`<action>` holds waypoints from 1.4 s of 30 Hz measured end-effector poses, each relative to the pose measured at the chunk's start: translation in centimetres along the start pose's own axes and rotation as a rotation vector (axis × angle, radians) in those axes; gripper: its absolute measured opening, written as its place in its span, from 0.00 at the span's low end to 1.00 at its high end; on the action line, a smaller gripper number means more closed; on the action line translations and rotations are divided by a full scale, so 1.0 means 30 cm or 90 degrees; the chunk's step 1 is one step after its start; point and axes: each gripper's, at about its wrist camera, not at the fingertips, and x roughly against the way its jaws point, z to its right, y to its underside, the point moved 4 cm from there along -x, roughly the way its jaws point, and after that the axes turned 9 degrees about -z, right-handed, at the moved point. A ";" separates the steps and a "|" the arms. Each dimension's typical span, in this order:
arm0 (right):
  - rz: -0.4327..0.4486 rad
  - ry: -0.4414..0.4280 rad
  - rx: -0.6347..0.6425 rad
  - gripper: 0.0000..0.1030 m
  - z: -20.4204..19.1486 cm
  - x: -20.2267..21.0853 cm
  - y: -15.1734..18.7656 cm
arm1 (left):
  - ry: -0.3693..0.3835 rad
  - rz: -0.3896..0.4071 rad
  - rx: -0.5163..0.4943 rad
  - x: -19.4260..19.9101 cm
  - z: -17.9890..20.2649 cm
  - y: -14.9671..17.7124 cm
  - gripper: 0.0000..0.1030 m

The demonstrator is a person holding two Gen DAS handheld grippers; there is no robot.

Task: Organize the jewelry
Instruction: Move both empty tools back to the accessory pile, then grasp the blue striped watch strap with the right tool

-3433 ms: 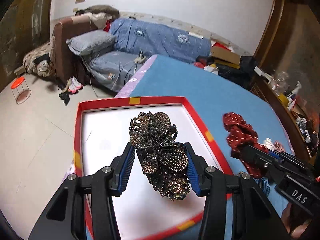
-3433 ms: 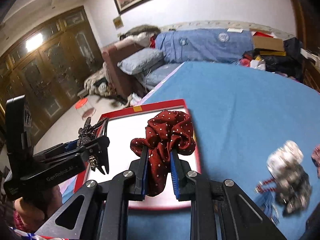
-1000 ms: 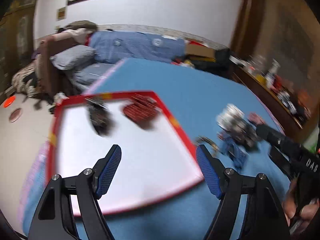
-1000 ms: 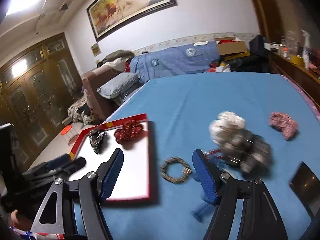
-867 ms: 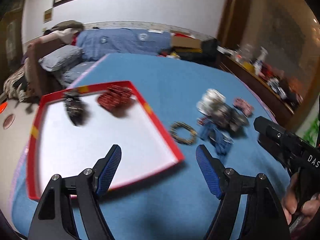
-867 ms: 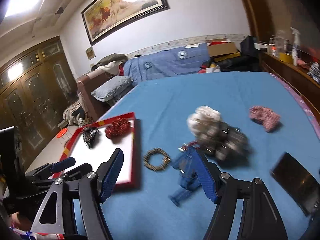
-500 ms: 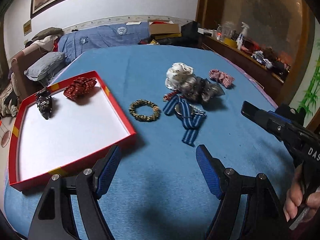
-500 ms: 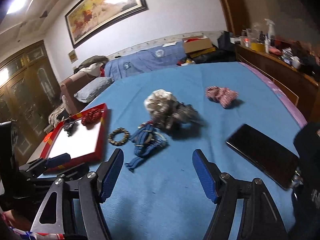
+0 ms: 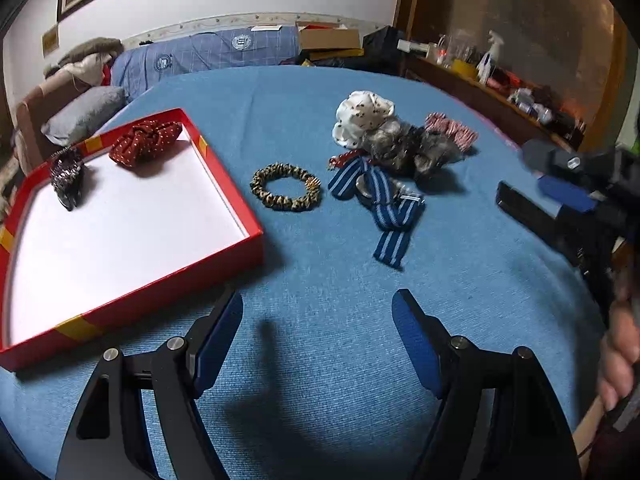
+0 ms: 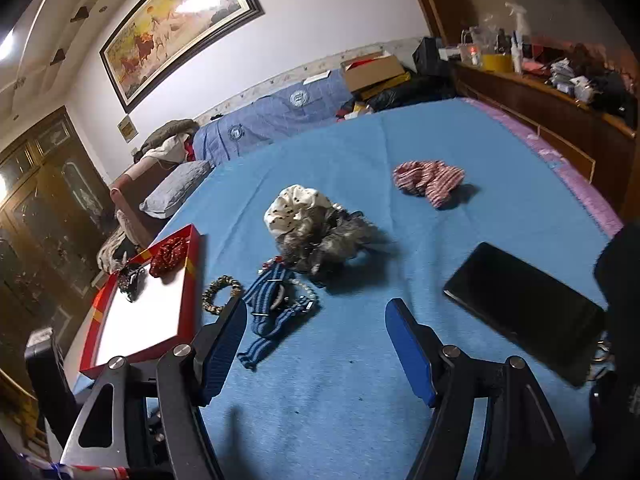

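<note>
No lettering on the tools or the jewelry can be read from here; the yellow plaque on the wall is too small to make out. One red box [image 9: 224, 184] with a white floor sits on the blue cloth [image 9: 320, 360] at about nine o'clock, and it holds two things at its far end: a dark rhinestone clip [image 9: 66, 178] and, just beside it, a dark red dotted scrunchie [image 9: 146, 142]. Outside the box, toward twelve o'clock, lies one leopard-print bracelet [image 9: 286, 186], and next to it one blue striped strap [image 9: 384, 208] wound about a watch. Beyond that sits a heap with one white spotted scrunchie [image 9: 362, 118] and a grey furry one [image 9: 408, 150] touching; one red-and-white striped scrunchie [image 10: 428, 178] lies apart toward one o'clock. One black phone [image 10: 524, 310] lies at three o'clock. The left gripper [image 9: 318, 332] hangs over bare cloth, jaws wide and empty; the right gripper [image 10: 312, 338] is likewise spread wide with nothing in it.
</note>
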 end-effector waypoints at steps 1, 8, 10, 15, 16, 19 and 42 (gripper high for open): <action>-0.009 -0.009 -0.001 0.74 -0.007 -0.014 -0.002 | -0.001 0.002 0.002 0.003 -0.002 0.001 0.74; -0.069 -0.035 0.010 0.62 -0.065 -0.132 0.020 | 0.027 -0.008 0.016 -0.005 -0.014 0.011 0.74; -0.090 -0.030 0.025 0.48 -0.084 -0.168 0.022 | 0.032 -0.013 0.029 -0.010 -0.024 0.010 0.74; -0.115 -0.005 0.064 0.51 -0.133 -0.238 0.003 | 0.044 -0.007 0.036 -0.004 -0.028 0.011 0.74; -0.121 0.000 0.077 0.52 -0.147 -0.253 0.001 | 0.047 -0.007 0.033 -0.004 -0.027 0.012 0.74; -0.136 0.028 0.114 0.59 -0.191 -0.314 -0.015 | 0.051 -0.006 0.031 -0.003 -0.029 0.014 0.74; -0.048 0.005 0.148 0.43 -0.156 -0.328 -0.119 | 0.049 -0.047 0.009 -0.011 -0.001 -0.079 0.74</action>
